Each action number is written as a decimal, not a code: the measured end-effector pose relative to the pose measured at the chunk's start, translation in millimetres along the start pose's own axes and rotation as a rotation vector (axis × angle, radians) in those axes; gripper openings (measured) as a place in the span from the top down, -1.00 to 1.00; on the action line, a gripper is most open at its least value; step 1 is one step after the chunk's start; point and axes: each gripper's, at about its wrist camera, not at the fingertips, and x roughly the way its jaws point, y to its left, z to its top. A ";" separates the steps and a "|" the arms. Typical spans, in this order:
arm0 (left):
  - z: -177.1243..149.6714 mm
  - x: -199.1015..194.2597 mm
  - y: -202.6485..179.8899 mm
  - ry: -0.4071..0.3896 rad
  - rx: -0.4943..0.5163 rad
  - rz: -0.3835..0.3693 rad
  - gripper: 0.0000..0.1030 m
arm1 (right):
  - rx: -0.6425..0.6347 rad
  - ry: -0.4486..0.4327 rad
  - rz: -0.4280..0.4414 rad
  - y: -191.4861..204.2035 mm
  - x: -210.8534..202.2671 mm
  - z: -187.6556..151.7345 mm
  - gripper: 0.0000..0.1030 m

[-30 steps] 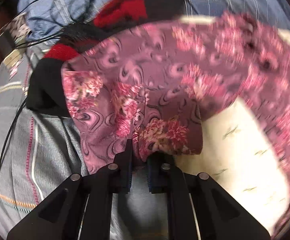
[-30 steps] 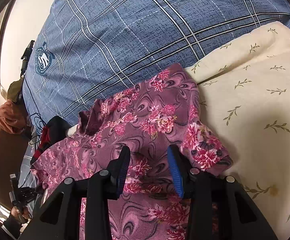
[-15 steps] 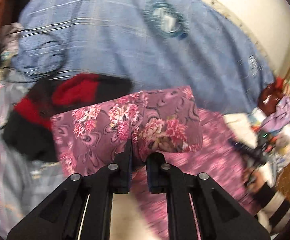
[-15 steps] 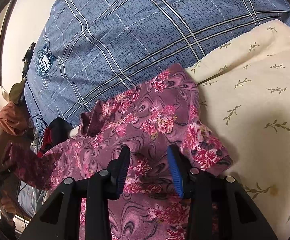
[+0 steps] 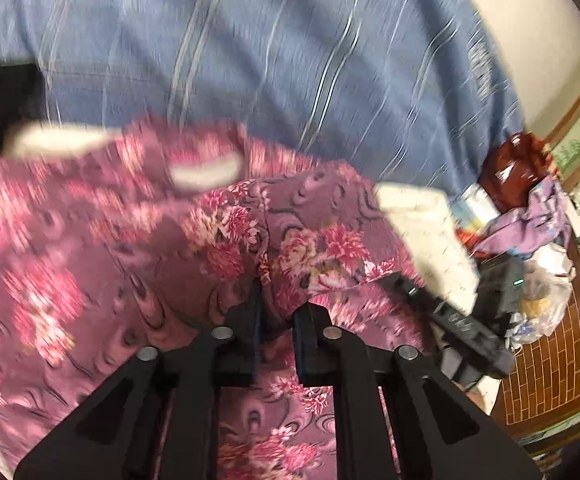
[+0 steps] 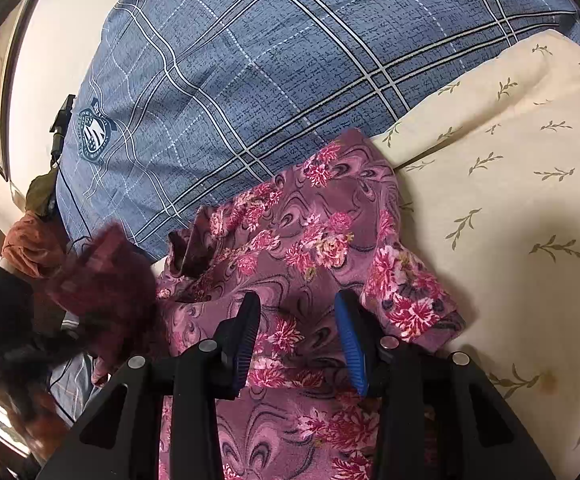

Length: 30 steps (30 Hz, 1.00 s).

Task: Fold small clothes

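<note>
Overall, the biggest thing in both views is a blue checked pillow (image 6: 250, 80) with a crest badge near its left edge, leaning behind everything else. In front of it, to the right in the right wrist view, lies a cream sheet (image 6: 510, 200) printed with small leaf sprigs; a faint brown spot marks it near the bottom right.

Spread over that sheet, with its far edge touching the foot of the pillow, is the flowered purple garment (image 6: 310, 240), pink blossoms on a swirled ground. One short sleeve sticks out to the right onto the cream cloth. In the left wrist view the garment (image 5: 310, 248) is partly lifted, and its left part is blurred.

At the right edge of the left wrist view sit a heap of purple cloth (image 5: 530, 220) and a clear plastic bag, beside a brown tiled surface.

The left hand-held gripper (image 5: 276, 312) has its jaws nearly closed, pinching a bunched fold of the garment that rises from between them. The right hand-held gripper (image 6: 298, 332) sits over the lower middle of the garment with its jaws partly apart, black pad on the left, blue on the right; cloth lies beneath the gap, but I cannot tell whether the pads press on it.
</note>
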 end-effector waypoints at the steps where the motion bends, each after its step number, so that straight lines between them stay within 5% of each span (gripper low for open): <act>1: -4.5 4.6 0.3 0.023 -0.009 0.006 0.76 | 0.002 0.002 0.000 -0.1 0.0 0.3 0.20; 3: -14.6 -0.6 6.1 0.041 -0.039 -0.024 0.73 | 0.010 0.012 -0.004 0.0 0.1 1.3 0.20; 5: -27.0 -26.3 22.2 0.010 -0.081 -0.086 0.39 | 0.038 0.033 -0.034 3.0 -0.4 5.7 0.13; 8: -43.6 -73.2 56.6 -0.102 -0.161 -0.085 -0.08 | 0.087 0.016 -0.006 20.5 -4.2 7.7 -0.46; 11: -54.7 -107.2 91.1 -0.142 -0.217 -0.059 -0.08 | 0.110 0.041 0.104 47.3 4.6 4.3 -0.54; 16: -68.8 -132.3 133.7 -0.189 -0.326 -0.014 -0.08 | 0.059 0.163 0.070 87.9 48.8 -12.4 -0.58; 18: -73.2 -135.6 145.4 -0.193 -0.373 -0.024 -0.08 | -0.001 0.180 0.093 106.1 58.8 -16.8 0.11; 19: -75.6 -135.5 148.7 -0.188 -0.391 -0.031 -0.08 | -0.041 0.194 0.078 115.2 61.7 -15.5 0.88; 25: -84.1 -128.3 150.2 -0.174 -0.422 -0.035 -0.12 | -0.059 -0.019 0.055 101.5 3.4 30.6 0.95; 30: -87.5 -107.0 142.9 -0.128 -0.459 -0.074 -0.21 | -0.018 -0.056 -0.028 64.5 -15.6 48.3 0.98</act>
